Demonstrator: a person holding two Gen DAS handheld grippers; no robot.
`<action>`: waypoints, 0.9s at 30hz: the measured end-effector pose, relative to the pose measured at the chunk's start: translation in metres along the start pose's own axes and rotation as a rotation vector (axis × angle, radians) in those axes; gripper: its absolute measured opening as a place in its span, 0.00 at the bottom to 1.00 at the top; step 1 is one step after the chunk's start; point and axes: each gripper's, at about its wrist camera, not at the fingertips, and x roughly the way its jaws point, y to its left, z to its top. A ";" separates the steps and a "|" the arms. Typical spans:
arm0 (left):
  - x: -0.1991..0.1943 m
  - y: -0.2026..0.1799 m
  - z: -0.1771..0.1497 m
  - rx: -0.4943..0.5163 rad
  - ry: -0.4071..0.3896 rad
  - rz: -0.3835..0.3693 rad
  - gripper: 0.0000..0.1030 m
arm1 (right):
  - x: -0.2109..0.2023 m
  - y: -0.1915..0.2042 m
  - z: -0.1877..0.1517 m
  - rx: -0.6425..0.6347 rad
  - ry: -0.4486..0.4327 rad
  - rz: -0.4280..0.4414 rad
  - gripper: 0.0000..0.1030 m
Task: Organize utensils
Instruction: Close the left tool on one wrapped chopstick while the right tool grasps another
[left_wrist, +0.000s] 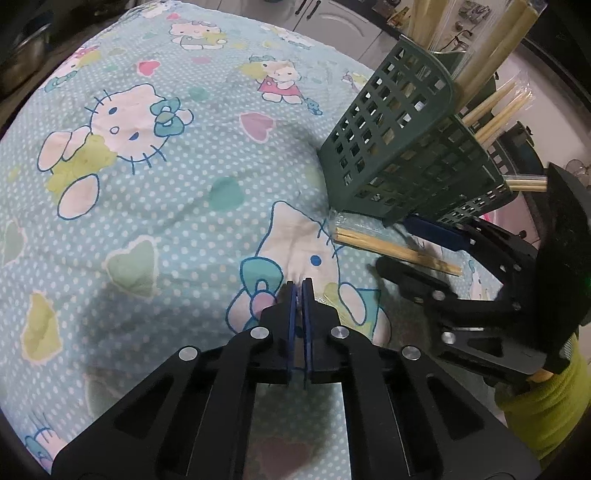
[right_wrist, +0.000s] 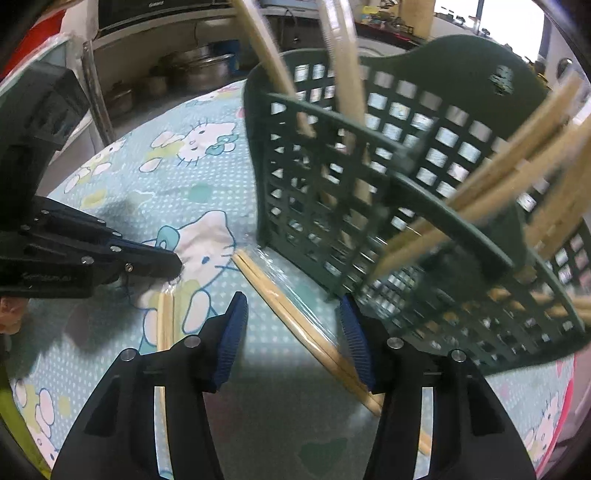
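Observation:
A green lattice utensil holder (left_wrist: 399, 147) stands on the Hello Kitty cloth (left_wrist: 147, 184) and holds several wrapped chopstick pairs (left_wrist: 491, 62). It also shows in the right wrist view (right_wrist: 369, 177). One wrapped chopstick pair (right_wrist: 295, 310) lies on the cloth at the holder's foot; it also shows in the left wrist view (left_wrist: 391, 249). My right gripper (right_wrist: 295, 314) is open, its jaws either side of that pair. A second pair (right_wrist: 165, 321) lies to the left. My left gripper (left_wrist: 299, 286) is shut and empty, low over the cloth.
Metal pots (right_wrist: 199, 70) stand on a shelf beyond the table's far edge. A white cabinet (left_wrist: 332, 22) is behind the table. The cloth's rounded edge drops off at the far and left sides.

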 end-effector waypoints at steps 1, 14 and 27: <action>0.001 0.005 0.001 -0.002 -0.003 -0.004 0.01 | 0.003 0.003 0.003 -0.012 0.008 -0.005 0.48; -0.030 0.026 -0.001 -0.033 -0.061 -0.035 0.01 | 0.009 0.008 0.012 -0.022 0.044 -0.039 0.45; -0.059 0.020 0.002 -0.039 -0.136 -0.064 0.01 | 0.021 0.025 0.024 -0.076 0.063 -0.041 0.38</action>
